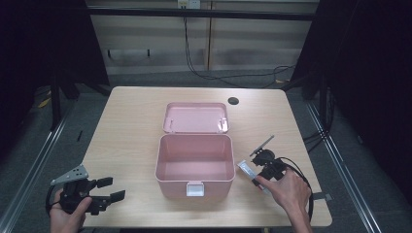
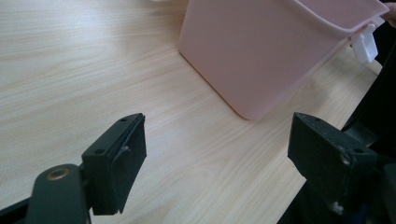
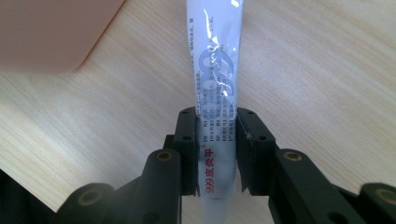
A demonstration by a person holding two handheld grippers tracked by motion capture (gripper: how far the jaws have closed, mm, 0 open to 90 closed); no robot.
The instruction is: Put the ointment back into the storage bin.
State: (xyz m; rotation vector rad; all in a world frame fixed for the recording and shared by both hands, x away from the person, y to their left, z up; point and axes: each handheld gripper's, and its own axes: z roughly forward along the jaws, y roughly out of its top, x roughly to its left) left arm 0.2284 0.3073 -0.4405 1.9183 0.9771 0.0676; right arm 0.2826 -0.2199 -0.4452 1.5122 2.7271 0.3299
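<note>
Two hand-held grippers work at a pale wooden table (image 1: pixel 131 126). Left gripper (image 1: pixel 108 189), held in the person's left hand (image 1: pixel 65 213), sits near the table's front left corner with its jaws spread wide and nothing between them; its grey three-cornered plate (image 1: pixel 70 174) faces up. Ahead of and to the right of these jaws stands a pink box (image 1: pixel 194 165), open and empty, with a white latch (image 1: pixel 195 188) on its front wall and its lid (image 1: pixel 196 118) lying back behind it. From the left gripper view, the near corner of the box (image 2: pixel 261 51) lies just beyond the open jaws, and the latch (image 2: pixel 365 44) shows at far right. Right gripper (image 1: pixel 262 167), held in the right hand (image 1: pixel 289 191), is clamped on a white tube (image 3: pixel 215 93) printed with blue and red text. The tube passes between the jaws and extends forward over the table (image 3: pixel 317 70), close beside the box's right wall. A dark round hole (image 1: pixel 233 101) marks the table's far edge, well beyond both grippers.
</note>
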